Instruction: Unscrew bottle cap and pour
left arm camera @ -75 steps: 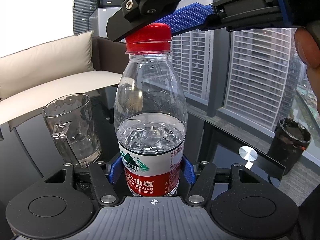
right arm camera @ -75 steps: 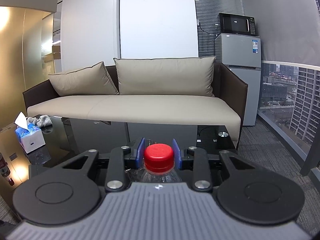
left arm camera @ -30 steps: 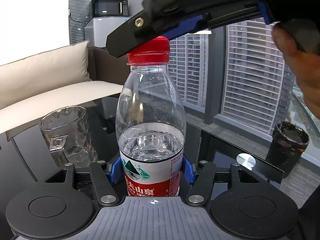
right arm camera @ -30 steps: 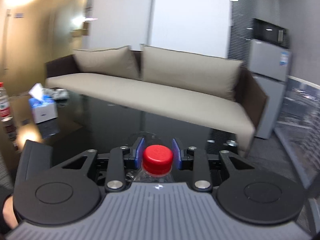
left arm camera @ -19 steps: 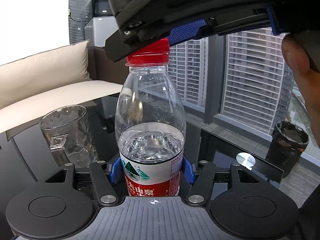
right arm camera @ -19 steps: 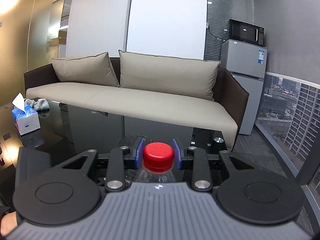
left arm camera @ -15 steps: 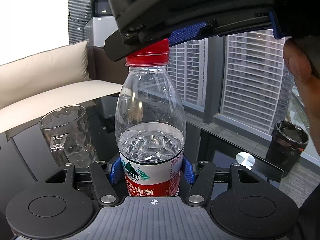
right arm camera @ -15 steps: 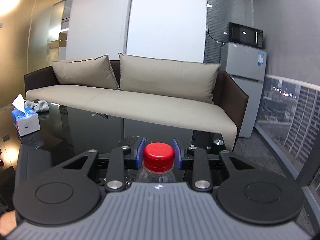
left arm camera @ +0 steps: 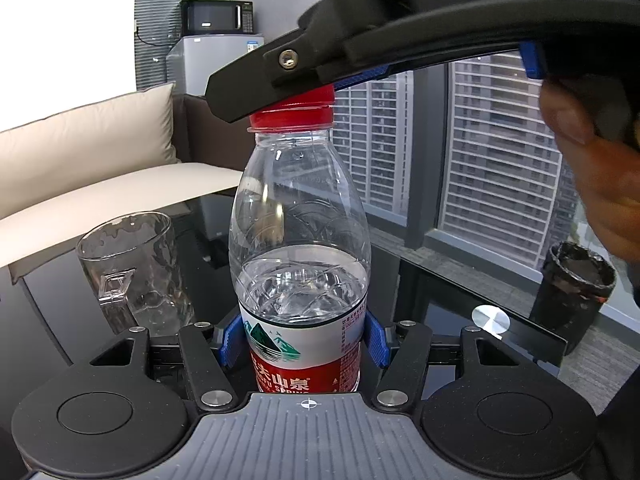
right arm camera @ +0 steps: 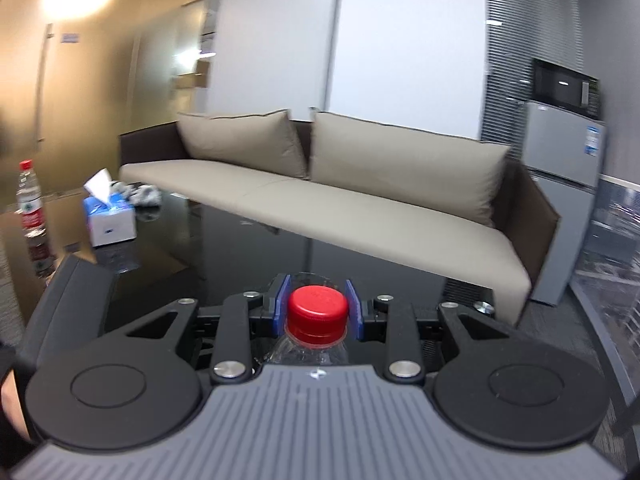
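A clear water bottle (left arm camera: 300,248), about half full, with a red and white label, stands upright on the black glass table (left arm camera: 432,280). My left gripper (left arm camera: 302,344) is shut on its lower body. Its red cap (left arm camera: 292,114) sits on the neck. My right gripper (right arm camera: 318,312) comes from above and is shut on the red cap (right arm camera: 318,312), its blue pads on either side. An empty glass mug (left arm camera: 132,272) stands on the table left of the bottle, its handle toward me.
A beige sofa (right arm camera: 360,208) runs along the far table edge. A tissue box (right arm camera: 108,220) and a second bottle (right arm camera: 30,200) stand at the table's left. A black bin (left arm camera: 572,292) stands on the floor right, by the windows. A fridge with a microwave (right arm camera: 564,152) is behind.
My right gripper has turned about the cap back and forth, and now its view has swung to the left. The bottle and my left gripper have stayed put.
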A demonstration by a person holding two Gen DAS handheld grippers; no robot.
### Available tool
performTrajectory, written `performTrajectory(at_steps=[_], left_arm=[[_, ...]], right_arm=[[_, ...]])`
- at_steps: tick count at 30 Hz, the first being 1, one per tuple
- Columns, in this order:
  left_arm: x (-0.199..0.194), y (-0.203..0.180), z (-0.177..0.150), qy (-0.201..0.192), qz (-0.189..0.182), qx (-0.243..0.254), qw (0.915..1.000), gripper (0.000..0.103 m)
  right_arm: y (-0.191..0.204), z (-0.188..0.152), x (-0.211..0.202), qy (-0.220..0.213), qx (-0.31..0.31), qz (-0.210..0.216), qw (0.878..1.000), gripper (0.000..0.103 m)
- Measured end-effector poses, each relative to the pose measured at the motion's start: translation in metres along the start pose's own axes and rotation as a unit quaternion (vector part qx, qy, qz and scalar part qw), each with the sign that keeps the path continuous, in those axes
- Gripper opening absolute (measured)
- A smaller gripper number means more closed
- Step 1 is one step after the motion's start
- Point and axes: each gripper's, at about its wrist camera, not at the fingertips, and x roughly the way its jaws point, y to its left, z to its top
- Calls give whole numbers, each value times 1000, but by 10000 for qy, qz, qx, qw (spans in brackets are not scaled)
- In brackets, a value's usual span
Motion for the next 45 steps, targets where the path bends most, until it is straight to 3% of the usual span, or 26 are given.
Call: performTrajectory(at_steps=[9,11,18,25,37,45], left_arm=[[0,0,-1,-9,-14,30,10000,56],[0,0,-1,-4,-5,6,10000,56],[1,-1,-2,-17,30,3,10000,56],[2,1,-2,-2,24,-14,10000,56],[5,-2,-3,-9,32,20,10000,56],[1,-2,6,-32,17,62,10000,56]], right_arm=[[-24,3,5,40,-520,996,9937,32],[-19,6,6,91,-481,859,9951,32],[14,-5,-4,-327,20,-296,9990,32],[31,-21,-6,-469,259,-912,9944,34],[32,-25,-9,-643,197,-1015,9926,32],[12,-26,-14,-614,-71,-519,9967,32]])
